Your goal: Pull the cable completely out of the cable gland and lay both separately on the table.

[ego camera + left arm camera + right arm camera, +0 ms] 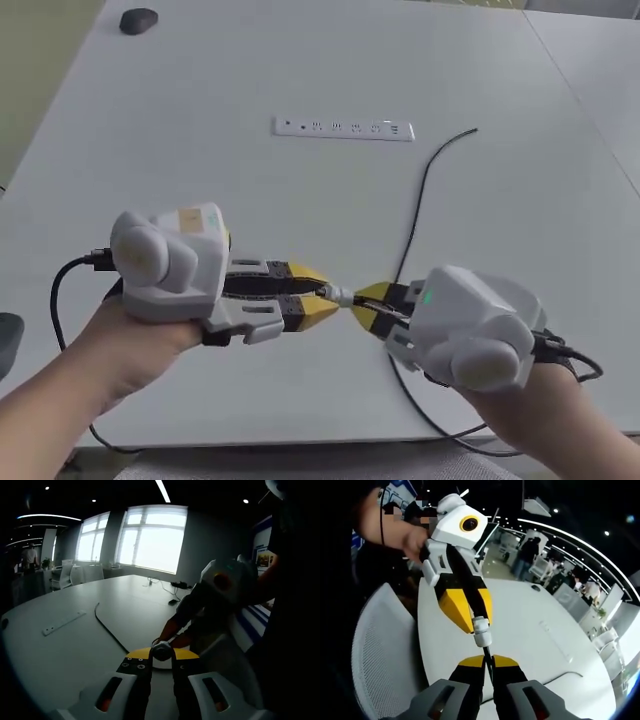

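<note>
While the fingers [308,274] of the left gripper [330,296] pinch the gland [342,296] and the right gripper [363,301] clamps the cable [413,225], a crooked yank could slip either grip.

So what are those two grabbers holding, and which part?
The left gripper pinches the white cable gland by one end. The right gripper pinches the black cable right where it comes out of the gland.

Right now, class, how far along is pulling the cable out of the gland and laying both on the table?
Done: both parts are gripped. In hand: the left gripper clamps the cable gland, the right gripper the cable beside it, not yet pulled out. Left: pull it free, lay both apart on the table.
</note>
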The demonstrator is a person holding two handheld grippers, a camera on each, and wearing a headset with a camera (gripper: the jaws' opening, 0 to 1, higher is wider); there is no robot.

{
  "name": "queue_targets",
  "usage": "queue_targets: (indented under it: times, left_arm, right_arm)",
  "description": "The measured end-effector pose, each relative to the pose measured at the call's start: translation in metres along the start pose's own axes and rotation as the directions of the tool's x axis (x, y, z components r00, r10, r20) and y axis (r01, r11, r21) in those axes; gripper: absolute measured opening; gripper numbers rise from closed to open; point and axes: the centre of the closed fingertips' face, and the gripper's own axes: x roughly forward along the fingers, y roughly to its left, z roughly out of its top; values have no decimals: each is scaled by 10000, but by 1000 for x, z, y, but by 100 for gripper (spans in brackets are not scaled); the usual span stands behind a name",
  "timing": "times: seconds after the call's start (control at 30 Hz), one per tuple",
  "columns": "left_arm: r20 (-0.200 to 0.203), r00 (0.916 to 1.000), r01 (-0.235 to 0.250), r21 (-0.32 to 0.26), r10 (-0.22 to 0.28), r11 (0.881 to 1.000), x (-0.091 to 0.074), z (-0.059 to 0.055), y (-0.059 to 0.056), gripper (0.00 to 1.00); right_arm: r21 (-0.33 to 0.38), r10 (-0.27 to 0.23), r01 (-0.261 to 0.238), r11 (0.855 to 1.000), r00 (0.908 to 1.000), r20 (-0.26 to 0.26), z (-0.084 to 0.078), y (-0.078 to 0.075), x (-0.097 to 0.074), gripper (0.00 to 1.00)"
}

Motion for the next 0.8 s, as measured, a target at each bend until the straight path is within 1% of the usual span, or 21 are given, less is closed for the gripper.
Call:
queue_targets:
  times: [0.17, 0.3, 0.4, 0.53, 0.73, 0.77, 0.8]
  left_arm:
    - [16, 10000, -1, 24, 1, 10000, 1, 1, -1, 15]
    - [62, 10000, -8, 0, 8, 10000, 1, 2, -1, 15]
    - [36, 10000, 6, 24, -6, 10000, 1, 1, -1, 15]
    - [-6, 10000, -16, 53, 16, 10000, 3, 0, -2, 15]
    - [-53, 10000, -47, 86, 48, 10000, 2, -1, -2, 15]
    - [-19, 10000, -51, 37, 51, 10000, 2, -1, -2, 15]
    - [91, 9999, -47, -21, 47, 10000, 1, 0, -1, 15]
  right_arm:
    - [387, -6, 10, 9992, 9999, -113, -7, -2, 0, 0]
    - [783, -51, 76, 9969, 9994, -328, -16, -4, 1, 0]
    - [1402, 30, 12, 9901, 9996, -297, -20, -4, 1, 0]
    - [1793, 78, -10, 9838, 9993, -374, -25, -3, 3, 0]
    - [1836, 88, 13, 9830, 9985, -540, -31, -1, 5, 0]
    - [1801, 80, 31, 9837, 9981, -606, -34, -1, 5, 0]
    - [1850, 50, 99, 9827, 9968, -802, -39, -1, 5, 0]
